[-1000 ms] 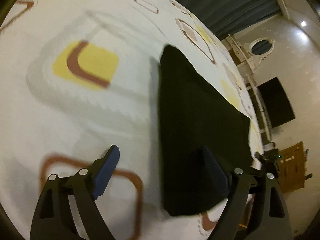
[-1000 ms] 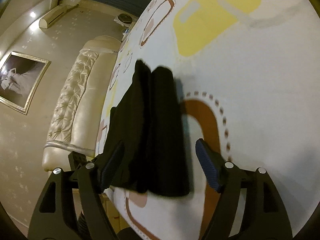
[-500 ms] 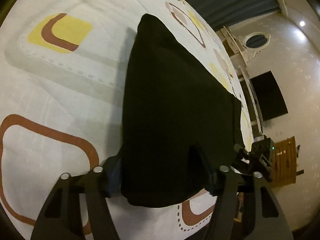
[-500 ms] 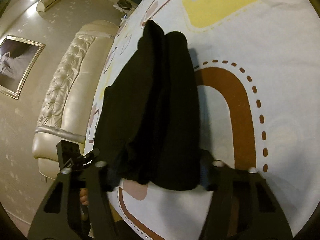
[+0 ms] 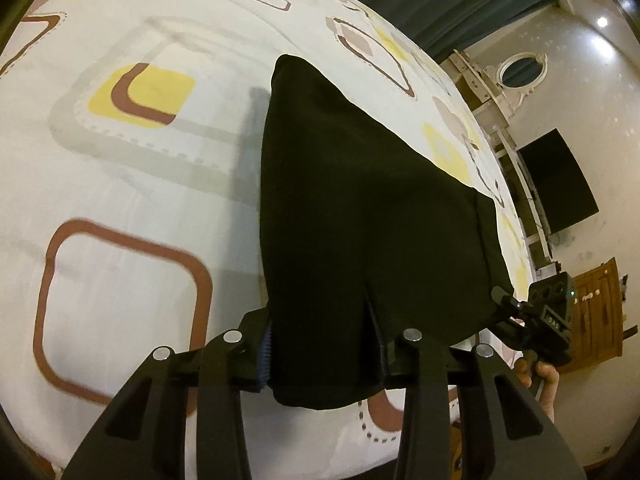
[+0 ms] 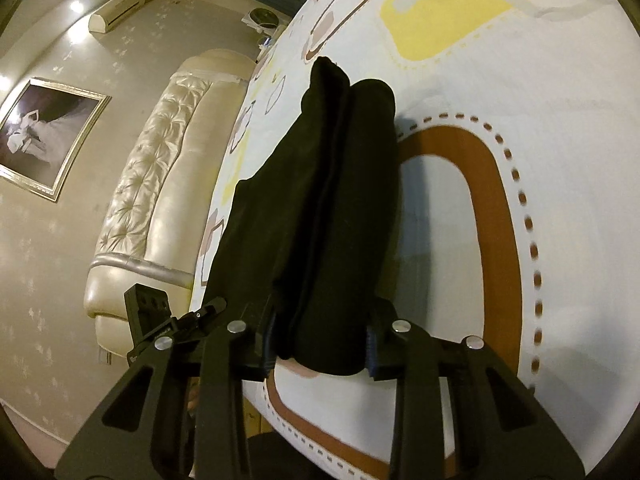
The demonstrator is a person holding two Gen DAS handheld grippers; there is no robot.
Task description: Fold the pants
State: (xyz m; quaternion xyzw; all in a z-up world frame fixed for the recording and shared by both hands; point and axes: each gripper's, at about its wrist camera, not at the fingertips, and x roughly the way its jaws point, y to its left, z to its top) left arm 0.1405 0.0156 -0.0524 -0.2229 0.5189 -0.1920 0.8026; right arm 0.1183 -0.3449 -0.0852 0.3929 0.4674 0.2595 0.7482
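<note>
On a patterned bedspread (image 5: 132, 208), the left gripper (image 5: 320, 344) and right gripper (image 6: 318, 344), jaws just closing, each pinch a near corner of the black pants (image 5: 360, 208). Lifting both corners evenly should keep the fold square. A padded headboard (image 6: 156, 176) stands alongside, nothing blocking.

The pants (image 5: 372, 220) hide most of both tool pads, seemingly pressed in.

pants (image 5: 360, 208) on bedspread (image 5: 120, 184)
</note>
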